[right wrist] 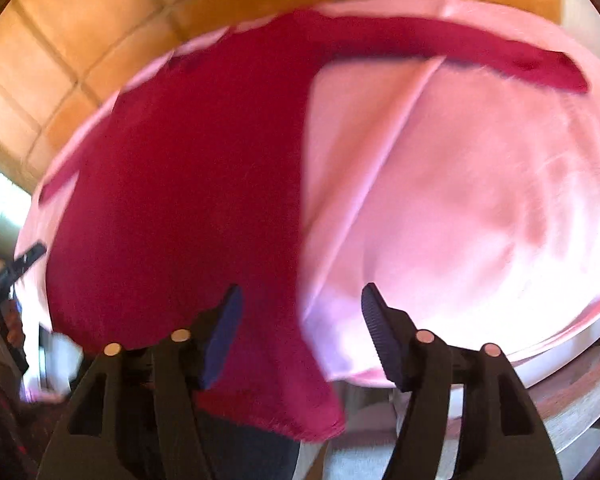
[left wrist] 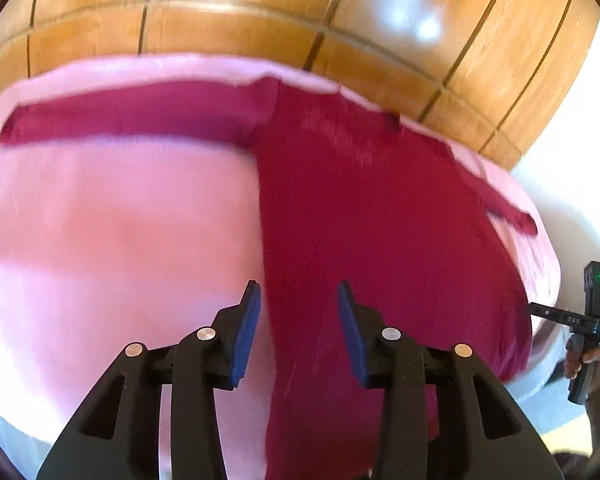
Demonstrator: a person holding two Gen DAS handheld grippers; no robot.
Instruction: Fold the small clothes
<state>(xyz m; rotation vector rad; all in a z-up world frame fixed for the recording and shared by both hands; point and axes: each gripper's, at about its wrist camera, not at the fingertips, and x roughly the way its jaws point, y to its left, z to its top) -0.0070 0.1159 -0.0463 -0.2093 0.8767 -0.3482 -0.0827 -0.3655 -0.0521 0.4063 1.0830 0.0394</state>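
A dark red long-sleeved garment lies spread flat on a pink cloth that covers a round table. One sleeve stretches out to the left, and the other sleeve reaches right in the right wrist view. My left gripper hovers open over the garment's lower left edge with nothing between its blue pads. My right gripper is open above the garment's lower right side, where the hem hangs over the table's near edge. Both views are blurred.
A wooden plank floor lies beyond the table. The pink cloth has a raised crease to the right of the garment. The white table rim shows at the lower right. A hand holds the other gripper at the right edge.
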